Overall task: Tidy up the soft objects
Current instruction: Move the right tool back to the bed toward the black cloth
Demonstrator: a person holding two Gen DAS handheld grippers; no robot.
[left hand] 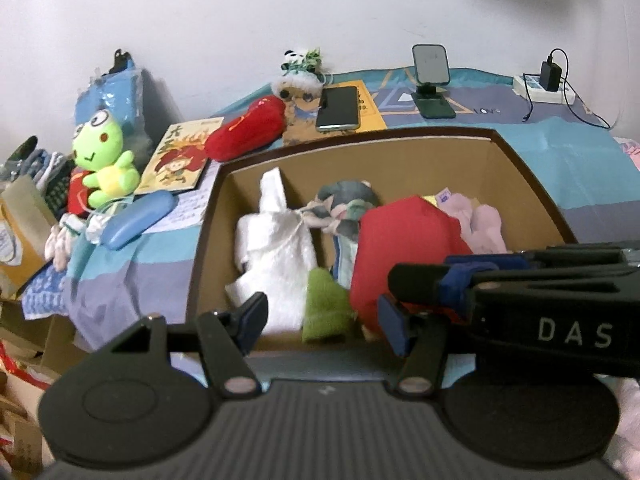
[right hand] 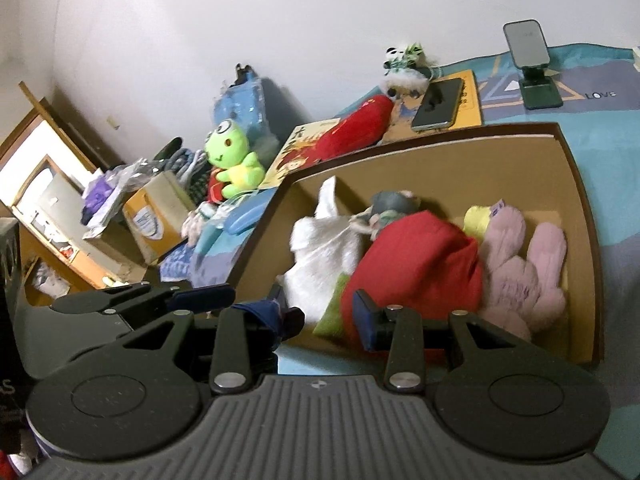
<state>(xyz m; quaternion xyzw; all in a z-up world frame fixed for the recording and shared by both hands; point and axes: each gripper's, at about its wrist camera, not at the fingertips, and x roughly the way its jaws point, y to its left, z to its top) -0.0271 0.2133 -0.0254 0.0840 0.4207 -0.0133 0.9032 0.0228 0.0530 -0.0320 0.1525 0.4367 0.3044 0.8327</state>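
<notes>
A cardboard box [left hand: 400,148] [right hand: 576,184] on the bed holds soft things: a white towel [left hand: 276,252] [right hand: 324,248], a red pillow [left hand: 404,248] [right hand: 416,268], a pink plush [left hand: 480,220] [right hand: 524,272], a green cloth [left hand: 326,308] and a grey plush [left hand: 348,200]. A green frog plush [left hand: 104,156] [right hand: 234,160] and a red plush [left hand: 248,128] [right hand: 356,128] lie outside, to the left. My left gripper [left hand: 324,316] is open and empty at the box's near edge. My right gripper [right hand: 328,320] is open and empty beside it; it also shows in the left wrist view [left hand: 480,280].
Picture books [left hand: 180,160], a phone [left hand: 340,108], a phone stand [left hand: 432,80], a charger with power strip [left hand: 548,80] and a blue case [left hand: 136,220] lie on the blue bedspread. A yellow carton [right hand: 160,212] and clutter sit at the left; the wall is behind.
</notes>
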